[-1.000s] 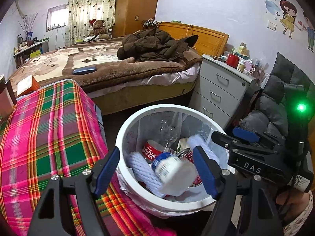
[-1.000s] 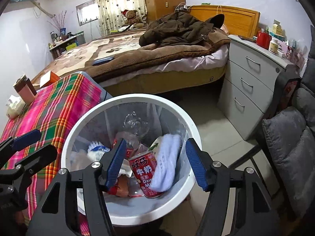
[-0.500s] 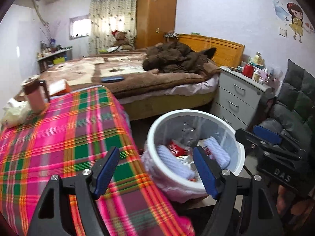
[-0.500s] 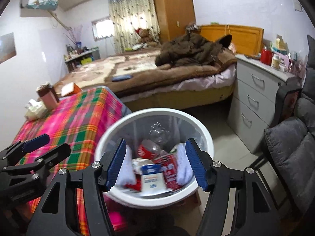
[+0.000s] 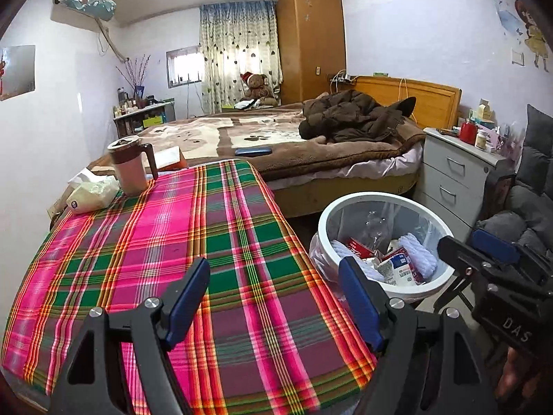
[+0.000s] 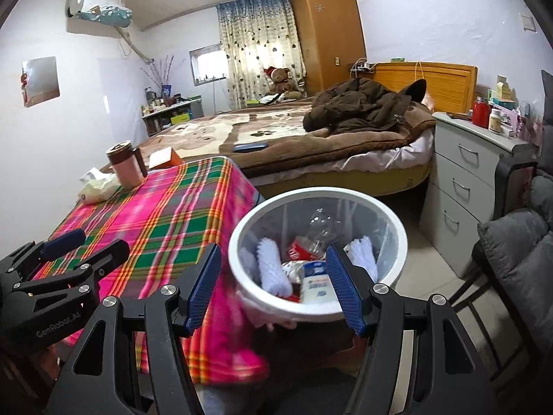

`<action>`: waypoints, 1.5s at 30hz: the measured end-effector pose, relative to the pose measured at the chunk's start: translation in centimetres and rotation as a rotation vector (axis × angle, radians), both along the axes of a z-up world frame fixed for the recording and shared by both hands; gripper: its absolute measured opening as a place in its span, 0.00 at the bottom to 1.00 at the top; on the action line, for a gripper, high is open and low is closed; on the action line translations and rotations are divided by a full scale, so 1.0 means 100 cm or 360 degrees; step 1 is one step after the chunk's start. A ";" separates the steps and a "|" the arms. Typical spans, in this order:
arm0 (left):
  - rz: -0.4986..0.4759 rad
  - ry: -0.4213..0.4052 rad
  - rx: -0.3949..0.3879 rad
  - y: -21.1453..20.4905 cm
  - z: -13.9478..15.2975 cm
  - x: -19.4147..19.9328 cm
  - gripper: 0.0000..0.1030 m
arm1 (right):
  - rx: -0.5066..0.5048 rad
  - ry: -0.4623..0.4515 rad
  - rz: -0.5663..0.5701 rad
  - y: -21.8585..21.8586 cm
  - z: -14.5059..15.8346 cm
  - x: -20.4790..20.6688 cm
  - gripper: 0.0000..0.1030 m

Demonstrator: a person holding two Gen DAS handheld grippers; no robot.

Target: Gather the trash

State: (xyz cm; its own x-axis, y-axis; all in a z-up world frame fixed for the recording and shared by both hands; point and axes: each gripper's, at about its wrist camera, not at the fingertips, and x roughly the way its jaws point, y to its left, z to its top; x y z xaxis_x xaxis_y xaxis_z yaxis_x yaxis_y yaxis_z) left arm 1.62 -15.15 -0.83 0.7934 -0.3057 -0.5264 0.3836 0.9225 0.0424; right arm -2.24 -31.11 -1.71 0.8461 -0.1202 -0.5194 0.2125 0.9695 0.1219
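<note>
A white trash bin point(image 5: 325, 218) with a clear liner stands on the floor beside the plaid-covered table point(image 5: 207, 242). Inside it lie a red can point(image 5: 359, 245), a white carton point(image 5: 401, 269), white foam netting point(image 5: 418, 249) and a clear bottle point(image 5: 375, 224). My left gripper point(image 5: 273, 276) hangs open over the tablecloth with nothing between its blue pads. My right gripper point(image 6: 273, 263) is open too, held above the bin's near rim point(image 6: 238, 238), where the carton point(image 6: 316, 282) and netting point(image 6: 273, 266) show below it. Neither holds anything.
A brown mug point(image 5: 129, 164), a tissue pack point(image 5: 91, 193) and an orange box point(image 5: 169, 159) sit at the table's far end. A bed point(image 5: 311, 145) lies behind it. To the right are a grey drawer unit point(image 5: 452, 180) and a cushioned chair point(image 6: 518, 242).
Both grippers have drawn back and up from over the bin. The left one has swung left, so it now hangs over the tablecloth. The bin looks smaller and farther off.
</note>
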 end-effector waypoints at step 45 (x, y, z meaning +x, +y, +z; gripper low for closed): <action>0.0143 0.0009 -0.0066 0.040 -0.005 -0.023 0.76 | -0.0105 -0.0065 0.0110 0.042 0.000 -0.004 0.62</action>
State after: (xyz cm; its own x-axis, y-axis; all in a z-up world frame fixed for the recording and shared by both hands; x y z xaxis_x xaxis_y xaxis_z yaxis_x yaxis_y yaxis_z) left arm -0.71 -11.15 -1.37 0.8157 -0.2550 -0.5192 0.2995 0.9541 0.0019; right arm -2.65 -26.87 -1.66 0.8739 -0.0935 -0.4770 0.1408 0.9879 0.0645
